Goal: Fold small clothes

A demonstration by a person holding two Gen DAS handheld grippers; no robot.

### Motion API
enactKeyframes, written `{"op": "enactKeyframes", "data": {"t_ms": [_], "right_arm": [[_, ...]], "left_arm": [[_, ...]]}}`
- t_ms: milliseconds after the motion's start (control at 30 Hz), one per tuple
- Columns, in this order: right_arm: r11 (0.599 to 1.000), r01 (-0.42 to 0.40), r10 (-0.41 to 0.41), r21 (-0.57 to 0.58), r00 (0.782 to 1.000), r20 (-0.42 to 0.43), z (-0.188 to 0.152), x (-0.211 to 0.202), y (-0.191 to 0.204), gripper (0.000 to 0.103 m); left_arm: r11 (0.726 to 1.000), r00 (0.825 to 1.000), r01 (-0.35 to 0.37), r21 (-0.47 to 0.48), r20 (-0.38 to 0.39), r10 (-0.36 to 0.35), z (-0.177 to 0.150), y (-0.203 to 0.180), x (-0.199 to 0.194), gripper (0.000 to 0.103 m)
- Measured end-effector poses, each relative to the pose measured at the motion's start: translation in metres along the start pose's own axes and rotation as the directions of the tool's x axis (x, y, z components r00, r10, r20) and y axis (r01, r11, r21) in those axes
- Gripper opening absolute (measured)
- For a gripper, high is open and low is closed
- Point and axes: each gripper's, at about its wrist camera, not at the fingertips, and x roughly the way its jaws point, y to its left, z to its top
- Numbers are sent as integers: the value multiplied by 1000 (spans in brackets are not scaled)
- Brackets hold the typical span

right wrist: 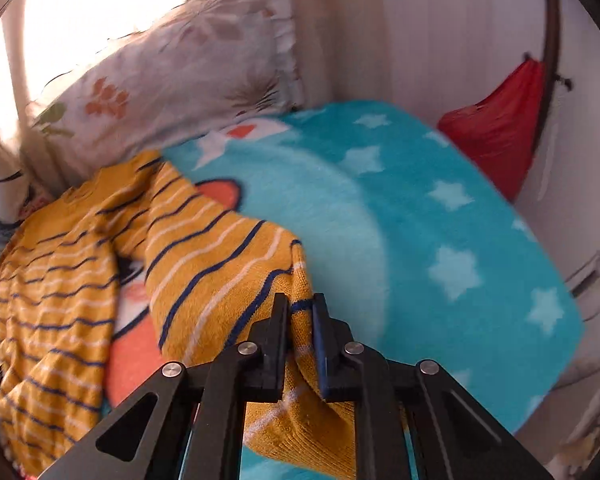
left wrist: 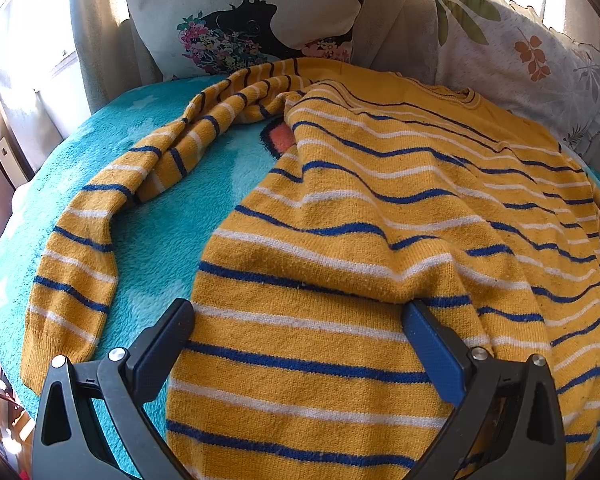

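Observation:
A yellow sweater (left wrist: 380,220) with blue and white stripes lies spread on a turquoise star blanket (left wrist: 172,240). Its left sleeve (left wrist: 112,216) curves down the left side. My left gripper (left wrist: 300,316) is open, its jaws wide apart over the sweater's lower body, holding nothing. In the right wrist view the sweater (right wrist: 60,300) lies at the left, and my right gripper (right wrist: 300,304) is shut on the sweater's right sleeve (right wrist: 228,264) near the cuff, lifted a little above the blanket (right wrist: 420,240).
Patterned cushions (left wrist: 252,20) and a leaf-print pillow (left wrist: 520,60) stand at the back; the pillow also shows in the right wrist view (right wrist: 180,76). A red cloth (right wrist: 496,136) hangs by the wall at right. The blanket's edge drops off at left and right.

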Motion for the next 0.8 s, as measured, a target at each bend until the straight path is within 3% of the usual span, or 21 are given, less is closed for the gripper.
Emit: {"op": "enactKeyframes", "data": {"t_ms": [67, 133, 200, 233, 267, 300, 333, 400, 467, 533, 633, 700, 800], "right_arm": [[977, 214, -214, 3, 975, 54, 20, 7, -20, 13], [924, 379, -381, 41, 924, 37, 35, 26, -40, 13], [889, 445, -447, 105, 894, -6, 42, 36, -53, 14], [886, 441, -444, 142, 896, -10, 42, 34, -54, 15], [894, 414, -421, 173, 907, 7, 40, 25, -51, 27], [906, 376, -389, 195, 921, 30, 36, 17, -46, 48], [921, 330, -348, 205, 936, 54, 31, 8, -37, 56], [963, 191, -210, 191, 974, 85, 18, -10, -20, 60], [987, -8, -3, 159, 998, 68, 2, -23, -1, 60], [968, -218, 218, 126, 976, 17, -18, -25, 27, 60], [889, -448, 454, 91, 889, -60, -49, -27, 68, 60], [845, -530, 534, 71, 837, -119, -68, -27, 94, 60], [836, -548, 543, 28, 821, -177, -95, -28, 123, 60]], "left_arm": [[1000, 1000, 0, 0, 0, 0, 0, 0, 0, 103], [1000, 1000, 1, 0, 0, -1, 0, 0, 0, 103], [1000, 1000, 1, -1, 0, -1, 0, 0, 0, 103], [1000, 1000, 3, -2, -1, -3, 0, 1, 0, 103], [1000, 1000, 7, -3, -1, -7, 0, 2, -1, 103], [1000, 1000, 15, -2, -3, -15, 1, 3, -2, 103], [1000, 999, 30, 3, -11, -30, 0, 5, -5, 103], [995, 995, 95, 10, -24, -95, 1, 12, -17, 96], [990, 990, 144, -2, 7, -144, 1, 23, -37, 96], [990, 989, 137, -23, 55, -136, 1, 39, -55, 96], [990, 992, 118, -80, 63, -113, 0, 67, -61, 96], [989, 995, 103, -105, 15, -102, -4, 79, -51, 96], [985, 988, 133, -113, -67, -141, -17, 82, -32, 96]]}}
